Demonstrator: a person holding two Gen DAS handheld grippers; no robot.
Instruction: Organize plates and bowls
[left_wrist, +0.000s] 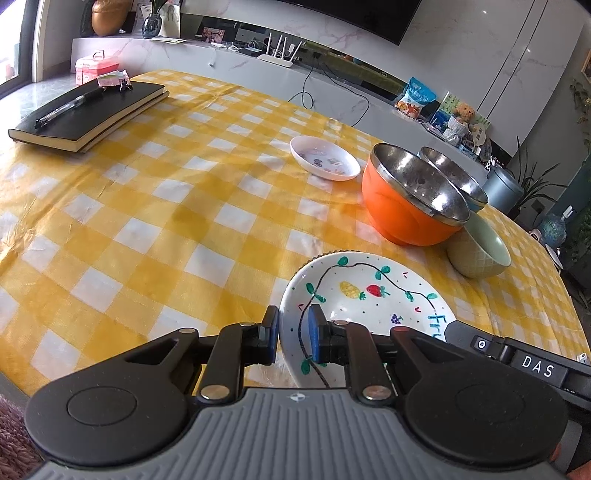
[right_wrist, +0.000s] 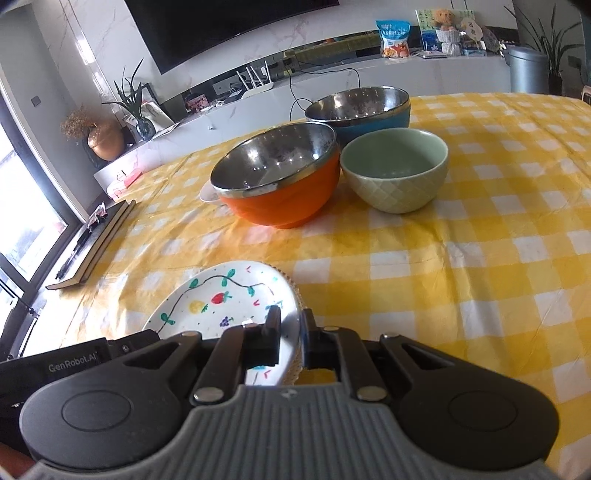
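A white plate painted with fruit and a vine (left_wrist: 373, 291) (right_wrist: 218, 299) sits at the near edge of the table, with a ribbed edge showing under its rim. My left gripper (left_wrist: 293, 334) is shut on the plate's left rim. On the opposite rim my right gripper (right_wrist: 291, 332) is shut too. Behind the plate stand an orange steel-lined bowl (left_wrist: 402, 206) (right_wrist: 284, 199), a blue steel-lined bowl (left_wrist: 456, 177) (right_wrist: 369, 125) and a green ceramic bowl (left_wrist: 480, 254) (right_wrist: 395, 184). Further back lies a small white dish (left_wrist: 325, 157), mostly hidden behind the orange bowl in the right wrist view.
A yellow checked cloth (left_wrist: 166, 221) covers the table. A black notebook with a pen (left_wrist: 88, 110) lies at the far left, with a pink box (left_wrist: 96, 66) behind it. The right gripper's body (left_wrist: 524, 362) shows beside the plate.
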